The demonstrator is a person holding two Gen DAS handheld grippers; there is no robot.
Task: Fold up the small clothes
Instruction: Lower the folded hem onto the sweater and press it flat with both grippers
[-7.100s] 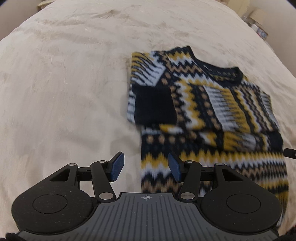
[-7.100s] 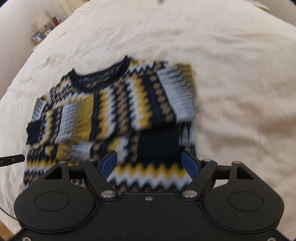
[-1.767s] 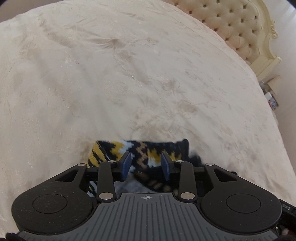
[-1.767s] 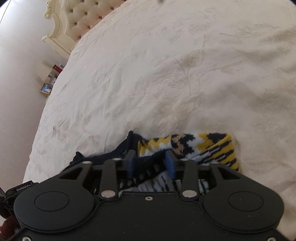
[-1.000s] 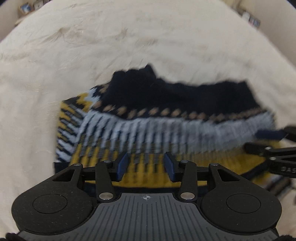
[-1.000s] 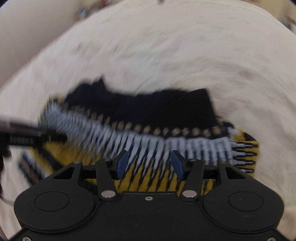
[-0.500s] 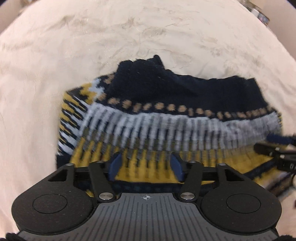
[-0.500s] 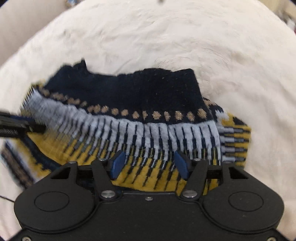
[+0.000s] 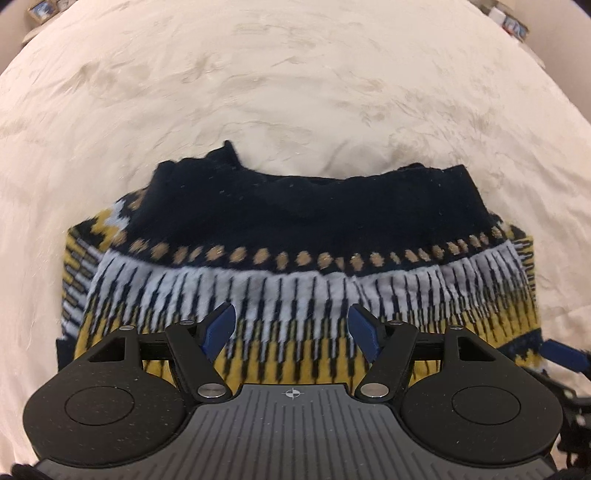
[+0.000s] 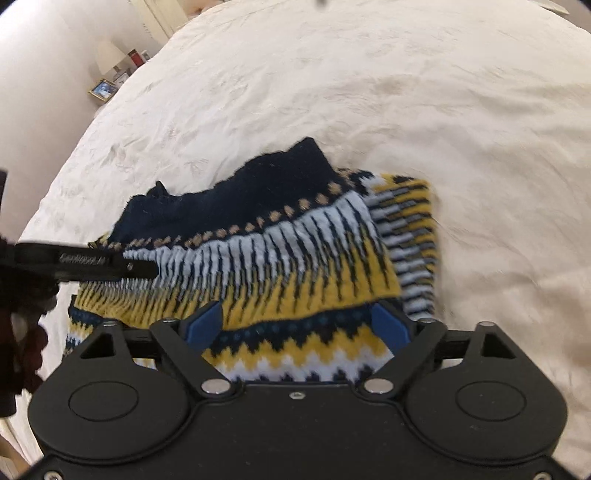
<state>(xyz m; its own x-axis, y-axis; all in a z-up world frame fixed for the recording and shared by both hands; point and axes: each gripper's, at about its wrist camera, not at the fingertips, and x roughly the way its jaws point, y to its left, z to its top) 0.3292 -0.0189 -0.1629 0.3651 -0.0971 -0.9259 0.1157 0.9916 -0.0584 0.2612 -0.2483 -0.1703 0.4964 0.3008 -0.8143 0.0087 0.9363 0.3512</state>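
Observation:
A small knitted sweater (image 9: 295, 240) in navy, yellow, white and tan lies folded on the cream bedspread (image 9: 295, 92), its navy hem band on top at the far side. My left gripper (image 9: 291, 325) is open and empty, just above the sweater's near edge. In the right wrist view the sweater (image 10: 277, 258) lies the same way. My right gripper (image 10: 299, 325) is open and empty over its near right part. The left gripper's finger (image 10: 110, 264) reaches in from the left there. The right gripper's blue fingertip (image 9: 565, 356) shows at the right edge of the left wrist view.
The cream bedspread (image 10: 406, 92) spreads wide beyond and beside the sweater. A bedside table with a lamp (image 10: 109, 55) and a picture frame (image 10: 103, 90) stands past the bed's far left edge. Small framed items (image 9: 513, 24) sit at the far right.
Both grippers carried the sweater's lower half over its upper half and let go. In the last half second both jaws opened wider and drew back slightly toward me.

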